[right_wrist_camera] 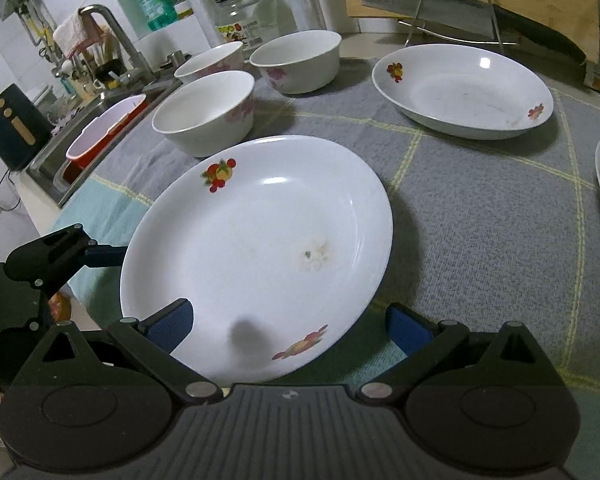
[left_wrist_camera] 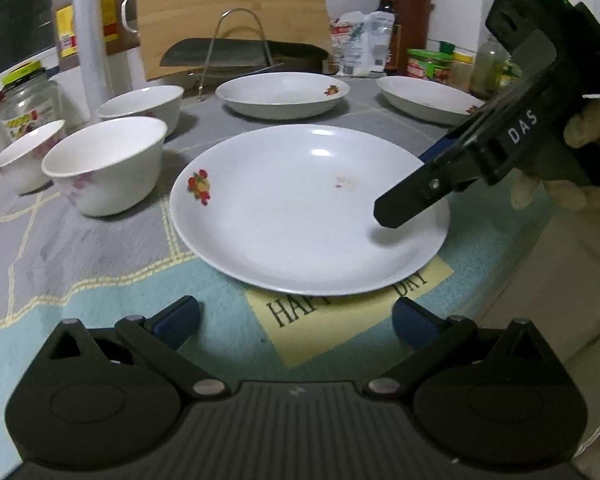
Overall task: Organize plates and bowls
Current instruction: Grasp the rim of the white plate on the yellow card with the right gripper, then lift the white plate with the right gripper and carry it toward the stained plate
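A white plate [left_wrist_camera: 300, 208] with a fruit print lies nearest on the grey and teal cloth, also seen in the right wrist view as the plate [right_wrist_camera: 256, 248]. My left gripper [left_wrist_camera: 296, 320] is open, just short of its near rim. My right gripper [right_wrist_camera: 290, 326] is open too, with the plate's edge between its fingers; in the left wrist view the right gripper [left_wrist_camera: 412, 184] reaches over the plate's right rim. Two more plates [left_wrist_camera: 282, 94] [left_wrist_camera: 428, 100] lie behind. Three white bowls [left_wrist_camera: 104, 164] [left_wrist_camera: 142, 106] [left_wrist_camera: 28, 156] stand at the left.
A wooden cutting board [left_wrist_camera: 228, 12] and a cleaver [left_wrist_camera: 236, 54] on a wire rack stand at the back, with jars and bottles [left_wrist_camera: 428, 64] beside them. A sink with a red tub [right_wrist_camera: 104, 128] lies left of the cloth. The counter edge [left_wrist_camera: 572, 280] runs close on the right.
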The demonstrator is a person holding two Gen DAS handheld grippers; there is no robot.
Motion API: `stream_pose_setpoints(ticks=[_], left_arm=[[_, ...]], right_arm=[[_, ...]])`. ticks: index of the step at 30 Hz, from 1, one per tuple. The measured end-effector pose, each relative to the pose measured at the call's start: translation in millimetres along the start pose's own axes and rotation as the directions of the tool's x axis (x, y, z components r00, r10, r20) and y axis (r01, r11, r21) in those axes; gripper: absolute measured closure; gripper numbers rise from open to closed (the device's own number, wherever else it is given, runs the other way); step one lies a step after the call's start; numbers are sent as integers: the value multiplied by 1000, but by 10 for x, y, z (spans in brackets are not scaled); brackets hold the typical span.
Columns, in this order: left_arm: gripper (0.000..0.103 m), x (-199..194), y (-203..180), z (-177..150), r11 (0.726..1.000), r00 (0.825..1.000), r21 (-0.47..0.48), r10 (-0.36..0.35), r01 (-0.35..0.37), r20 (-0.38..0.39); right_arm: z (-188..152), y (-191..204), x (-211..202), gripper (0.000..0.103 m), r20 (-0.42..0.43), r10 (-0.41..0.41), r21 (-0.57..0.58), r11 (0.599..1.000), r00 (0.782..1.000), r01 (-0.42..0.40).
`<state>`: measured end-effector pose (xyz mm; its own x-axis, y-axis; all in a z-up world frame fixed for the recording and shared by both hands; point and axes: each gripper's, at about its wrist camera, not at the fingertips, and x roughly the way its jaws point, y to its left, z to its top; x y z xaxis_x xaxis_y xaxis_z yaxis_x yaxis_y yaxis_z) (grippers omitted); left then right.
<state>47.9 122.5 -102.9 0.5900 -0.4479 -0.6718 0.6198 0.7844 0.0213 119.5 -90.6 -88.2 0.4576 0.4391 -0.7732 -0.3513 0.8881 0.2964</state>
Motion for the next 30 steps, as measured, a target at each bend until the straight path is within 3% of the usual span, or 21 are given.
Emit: stream_pose_setpoints(ticks=[14,30], left_arm=[[0,75,120,32,996,996,57,-68,65,49],[0,108,146,72,993,995,81,-91,87,41]], right_arm=[[8,42,51,0,41,-37,-36,999,998,39],[419,-165,269,0,-22,141,-113,983,990,-142]])
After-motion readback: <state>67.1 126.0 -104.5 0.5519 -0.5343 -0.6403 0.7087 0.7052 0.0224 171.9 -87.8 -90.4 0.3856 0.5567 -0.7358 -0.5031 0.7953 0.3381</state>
